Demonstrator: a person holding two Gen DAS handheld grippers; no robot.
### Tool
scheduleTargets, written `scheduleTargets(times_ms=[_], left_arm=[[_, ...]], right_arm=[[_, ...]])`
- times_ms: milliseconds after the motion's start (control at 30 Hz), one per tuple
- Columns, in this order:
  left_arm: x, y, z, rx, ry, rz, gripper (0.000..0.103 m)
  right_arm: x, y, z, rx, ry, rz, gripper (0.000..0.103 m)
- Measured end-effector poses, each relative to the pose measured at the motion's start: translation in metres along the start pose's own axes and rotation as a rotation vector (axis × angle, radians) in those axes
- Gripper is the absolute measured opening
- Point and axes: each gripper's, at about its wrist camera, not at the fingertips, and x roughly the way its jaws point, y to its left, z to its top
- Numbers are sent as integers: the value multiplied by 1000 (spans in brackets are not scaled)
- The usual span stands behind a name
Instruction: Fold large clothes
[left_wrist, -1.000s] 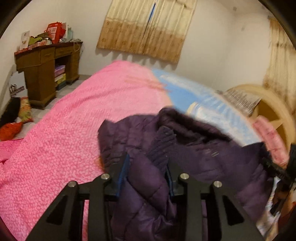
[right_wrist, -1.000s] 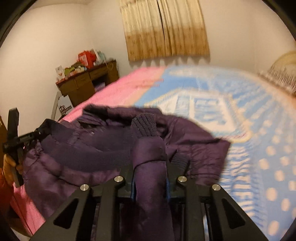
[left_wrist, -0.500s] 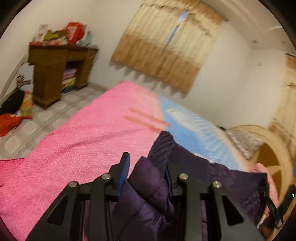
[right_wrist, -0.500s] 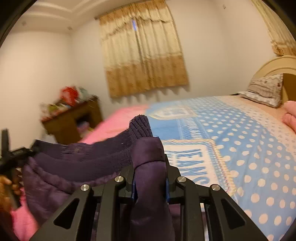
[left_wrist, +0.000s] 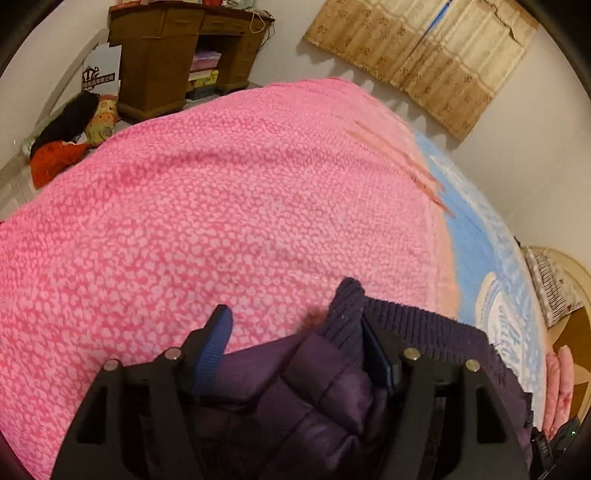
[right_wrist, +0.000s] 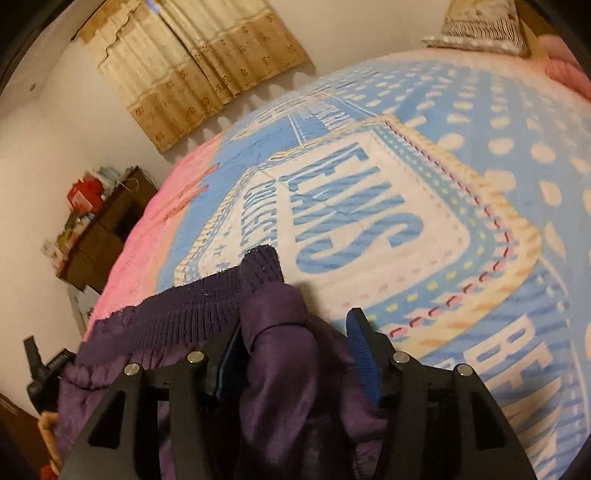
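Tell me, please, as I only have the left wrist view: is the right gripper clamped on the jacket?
Observer: No. The right gripper has its jaws opening; the jacket sits between them, with a gap at one pad.
Operator: Thank you. What lies beneath that side?
Observer: A blue quilt with pale dots and a white panel lettered JEANS.
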Motion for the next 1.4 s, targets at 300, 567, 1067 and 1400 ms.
scheduleTargets(times_ms=[300, 567, 1067, 1400], left_arm=[[3, -15, -4, 32, 0, 36, 72], [-5, -14, -17, 52, -5, 56, 72], [-8, -21, -23, 55, -25, 196, 91], [-39, -14, -22, 59, -26, 105, 91]], right_arm=[[-7, -3, 0, 41, 16, 76, 56], [-109, 65, -23, -223, -223, -13, 45], [27, 194, -100, -414, -3, -22, 45], [38, 183, -97, -391, 14, 7, 45]])
